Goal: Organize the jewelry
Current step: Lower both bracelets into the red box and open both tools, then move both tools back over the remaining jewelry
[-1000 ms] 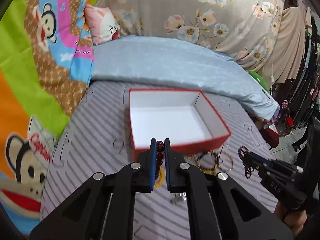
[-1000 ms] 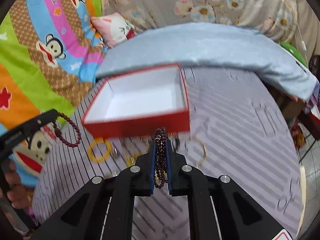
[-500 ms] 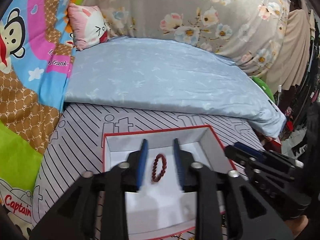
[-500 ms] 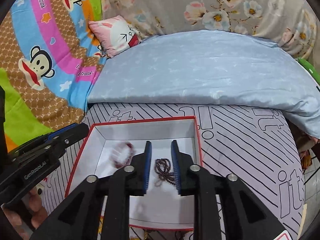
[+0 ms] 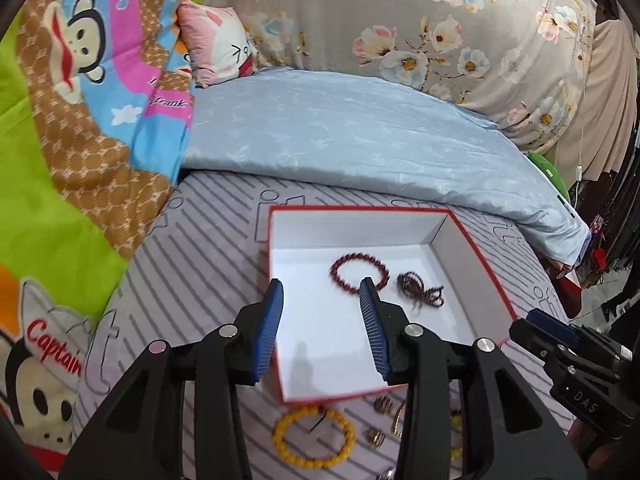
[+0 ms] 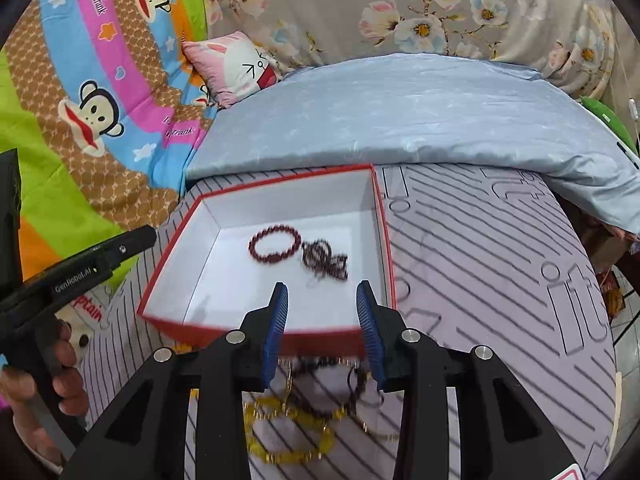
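Note:
A red box (image 5: 486,264) with a white inside lies on the striped mat; it also shows in the right wrist view (image 6: 176,236). In it lie a red bead bracelet (image 5: 359,271) (image 6: 275,245) and a dark tangled bead string (image 5: 420,290) (image 6: 325,260). My left gripper (image 5: 322,320) is open and empty above the box's near left part. My right gripper (image 6: 322,316) is open and empty above the box's near edge. A yellow bead bracelet (image 5: 314,436) and small gold pieces (image 5: 382,404) lie on the mat in front of the box.
A pale blue quilt (image 5: 340,136) lies behind the box. A cartoon monkey blanket (image 5: 60,120) is on the left and a pink pillow (image 5: 218,50) at the back. Several gold chains and dark bracelets (image 6: 304,412) lie under my right gripper.
Both grippers carried their bracelets over the box, opened and dropped them inside. Both have since pulled back and opened wider.

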`<state>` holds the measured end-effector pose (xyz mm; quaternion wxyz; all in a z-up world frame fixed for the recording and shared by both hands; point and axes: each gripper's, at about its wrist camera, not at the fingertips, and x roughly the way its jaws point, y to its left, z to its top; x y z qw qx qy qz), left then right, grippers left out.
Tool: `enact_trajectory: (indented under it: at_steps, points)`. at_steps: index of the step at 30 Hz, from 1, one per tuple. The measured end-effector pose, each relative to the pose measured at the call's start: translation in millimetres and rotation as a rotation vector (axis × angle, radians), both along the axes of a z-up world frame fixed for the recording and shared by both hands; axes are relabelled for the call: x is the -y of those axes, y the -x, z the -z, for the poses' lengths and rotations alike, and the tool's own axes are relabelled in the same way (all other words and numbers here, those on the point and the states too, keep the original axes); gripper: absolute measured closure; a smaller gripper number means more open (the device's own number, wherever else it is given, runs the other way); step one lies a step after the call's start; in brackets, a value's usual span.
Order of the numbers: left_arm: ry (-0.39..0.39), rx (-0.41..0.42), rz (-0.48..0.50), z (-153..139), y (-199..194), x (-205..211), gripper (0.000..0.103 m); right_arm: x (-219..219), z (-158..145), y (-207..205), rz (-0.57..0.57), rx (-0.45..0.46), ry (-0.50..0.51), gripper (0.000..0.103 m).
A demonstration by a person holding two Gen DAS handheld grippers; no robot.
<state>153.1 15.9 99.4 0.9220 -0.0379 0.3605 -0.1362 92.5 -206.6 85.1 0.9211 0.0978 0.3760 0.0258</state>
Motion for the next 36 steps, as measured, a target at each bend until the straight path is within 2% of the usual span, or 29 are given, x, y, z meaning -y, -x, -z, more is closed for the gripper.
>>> enact_trajectory:
  at_steps: [3, 12, 19, 26, 29, 31, 34, 36]
  points:
    - [-0.005, -0.004, -0.025, 4, 18, -9, 0.053, -2, 8, 21, 0.003, -0.013, -0.009, 0.059]
    - [-0.052, -0.063, -0.081, 47, 65, -20, 0.052, -11, 37, 76, 0.052, -0.046, 0.048, 0.059]
    - [-0.065, -0.119, -0.097, 81, 64, -16, 0.052, -15, 64, 93, 0.06, -0.103, 0.036, 0.059]
    - [-0.09, -0.146, -0.107, 98, 55, -15, 0.054, -17, 77, 95, 0.067, -0.127, 0.01, 0.059]
    - [-0.116, -0.13, -0.106, 99, 54, -12, 0.06, -16, 79, 96, 0.065, -0.125, 0.005, 0.059]
    - [-0.118, -0.127, -0.096, 99, 54, -10, 0.077, -16, 80, 95, 0.065, -0.125, 0.003, 0.059]
    - [-0.115, -0.128, -0.087, 99, 52, -9, 0.094, -15, 80, 94, 0.064, -0.128, -0.004, 0.059]
    - [-0.109, -0.129, -0.082, 99, 52, -9, 0.095, -15, 81, 93, 0.064, -0.128, -0.006, 0.059]
